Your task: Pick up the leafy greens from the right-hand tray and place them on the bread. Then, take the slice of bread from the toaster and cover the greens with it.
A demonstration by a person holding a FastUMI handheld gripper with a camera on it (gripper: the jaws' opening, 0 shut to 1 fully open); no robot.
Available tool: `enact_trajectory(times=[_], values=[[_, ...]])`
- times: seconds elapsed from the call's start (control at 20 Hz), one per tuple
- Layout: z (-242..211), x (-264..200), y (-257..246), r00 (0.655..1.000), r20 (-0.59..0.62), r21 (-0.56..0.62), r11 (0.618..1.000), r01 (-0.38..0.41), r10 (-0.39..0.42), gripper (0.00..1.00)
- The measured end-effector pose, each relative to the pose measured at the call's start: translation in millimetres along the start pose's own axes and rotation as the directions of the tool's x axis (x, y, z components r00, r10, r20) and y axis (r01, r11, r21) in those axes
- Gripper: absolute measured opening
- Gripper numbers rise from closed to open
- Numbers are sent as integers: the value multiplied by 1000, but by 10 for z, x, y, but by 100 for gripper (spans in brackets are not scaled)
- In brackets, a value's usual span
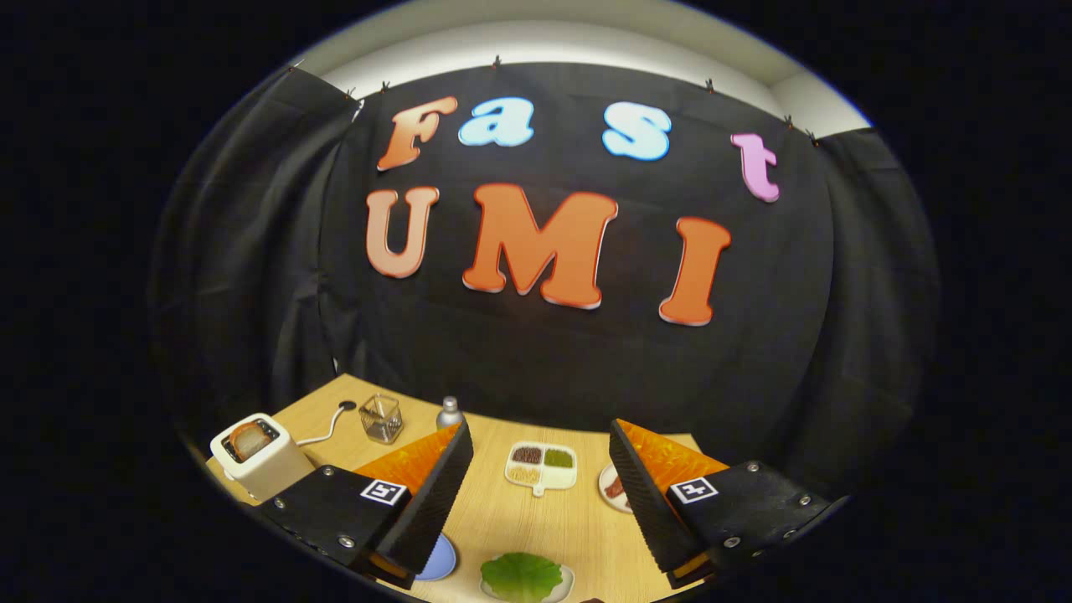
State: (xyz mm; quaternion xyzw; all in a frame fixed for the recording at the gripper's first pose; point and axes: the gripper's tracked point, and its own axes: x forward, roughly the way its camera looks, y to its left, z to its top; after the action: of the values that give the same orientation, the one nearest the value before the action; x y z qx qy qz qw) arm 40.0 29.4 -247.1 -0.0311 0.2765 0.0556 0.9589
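Black cloth hanging behind a pale wooden table, with everything laid out low and ahead of the tongs.

Holding nothing: both fingers spread wide, ribbed pads facing each other across bare air, well above the tabletop.

Sitting between the fingers and nearest the camera: the leafy greens, flat on a small white plate. Resting further on, between the fingertips: a divided white dish with dark, green and pale fillings. Peeking out beside the right finger: another plate with something reddish on it, mostly hidden. Showing under the left finger: the rim of a blue plate; cannot tell whether the bottom bread lies there. Standing off to the left: the toaster, a bread slice upright in its slot, cord trailing toward a clear glass box and a small grey bottle.

Looking level rather than down, so needing a steep forward tilt to reach the greens.

Likely risks, judging from here: pinching only a leaf edge and tearing or dropping it; scraping the plate rim and sliding it; sweeping the divided dish while dipping; later, knocking the light toaster when pulling the slice.
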Motion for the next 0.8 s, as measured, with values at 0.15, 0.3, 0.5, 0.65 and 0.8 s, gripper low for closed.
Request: enact_trajectory(times=[0.15,0.3,0.5,0.65,0.8], values=[[-503,177,13,988,-151,41,999,-32,38,98],[-929,247,34,960,-274,38,998,-54,63,98],[-1580,274,31,889,-444,62,994,-93,110,98],[-2027,264,83,827,-541,109,988,-109,151,96],[-2415,239,99,764,-624,110,987,-118,161,96]])
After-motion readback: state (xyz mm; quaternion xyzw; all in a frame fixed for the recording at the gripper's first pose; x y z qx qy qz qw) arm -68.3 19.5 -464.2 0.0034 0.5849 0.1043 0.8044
